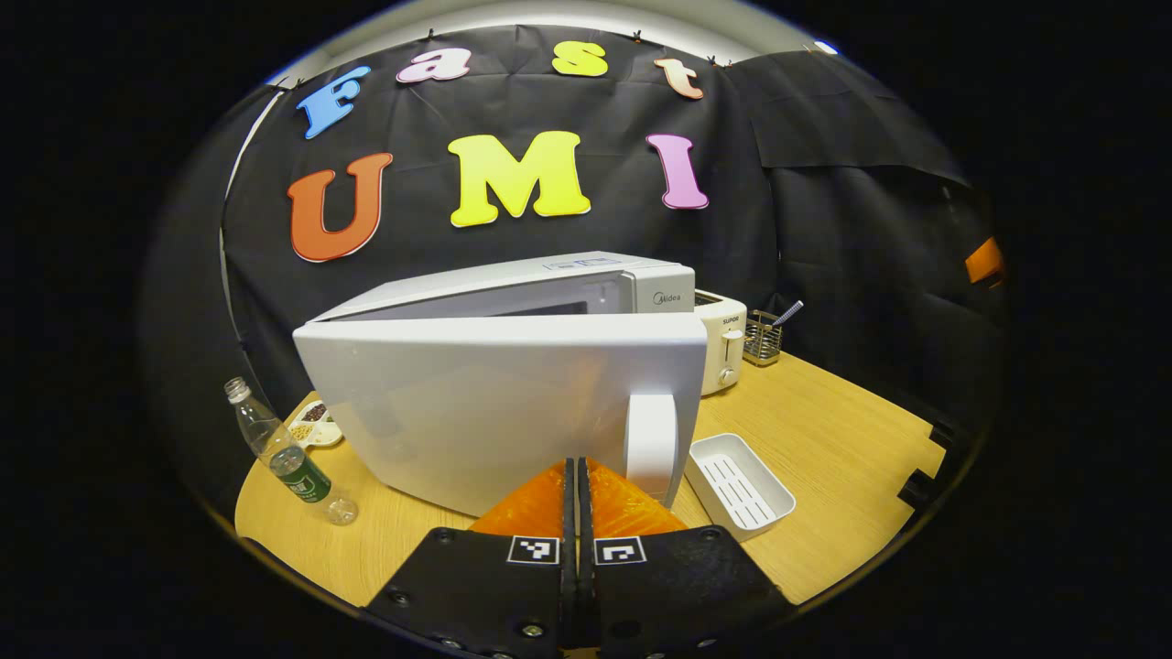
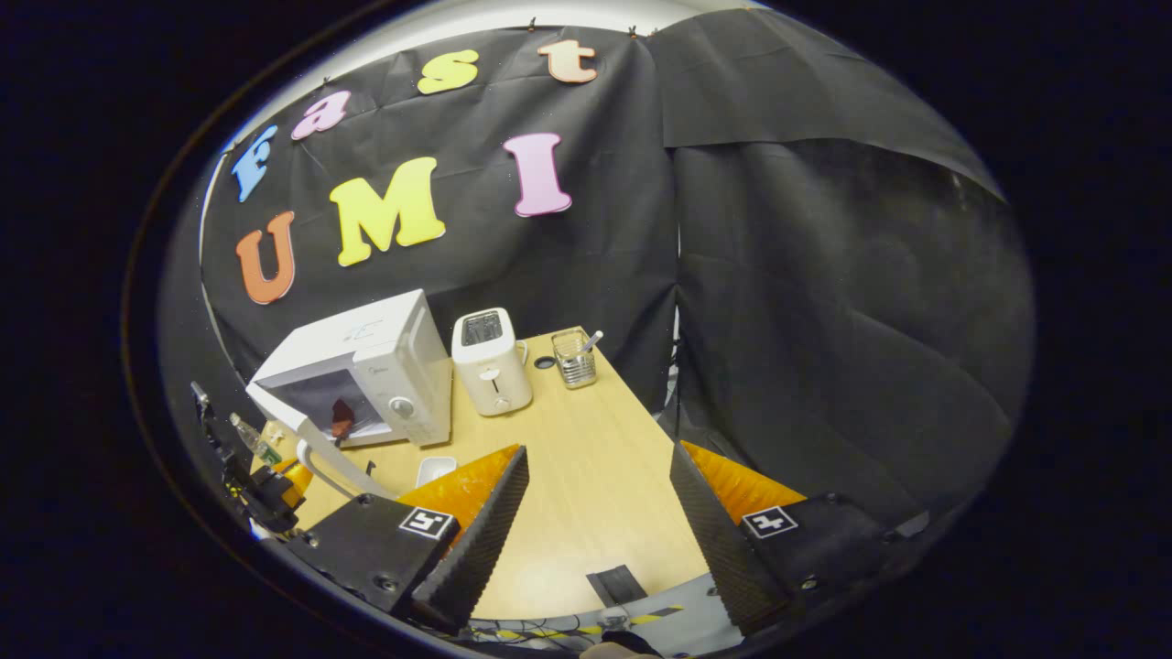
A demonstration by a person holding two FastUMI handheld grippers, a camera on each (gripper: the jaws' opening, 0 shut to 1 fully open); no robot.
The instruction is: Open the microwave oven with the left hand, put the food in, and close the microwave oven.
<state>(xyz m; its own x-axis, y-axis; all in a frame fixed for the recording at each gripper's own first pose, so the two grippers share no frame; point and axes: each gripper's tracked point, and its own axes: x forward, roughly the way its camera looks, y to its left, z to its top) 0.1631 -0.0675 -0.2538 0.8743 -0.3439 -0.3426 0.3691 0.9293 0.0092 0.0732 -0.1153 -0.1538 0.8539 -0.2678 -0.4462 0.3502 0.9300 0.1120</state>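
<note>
White microwave door [image 1: 494, 412] stands half-open at twelve o'clock; left tongs [image 1: 577, 476], pressed together, should push it squarely shut. Right tongs [image 2: 595, 494] gape, empty.

The left tool [image 1: 578, 499] is built on black housings, each marked with a square black-and-white coded tag and dotted with screws. On the right tool [image 2: 600, 499], the same black housings, tags and screws are seen.
</note>
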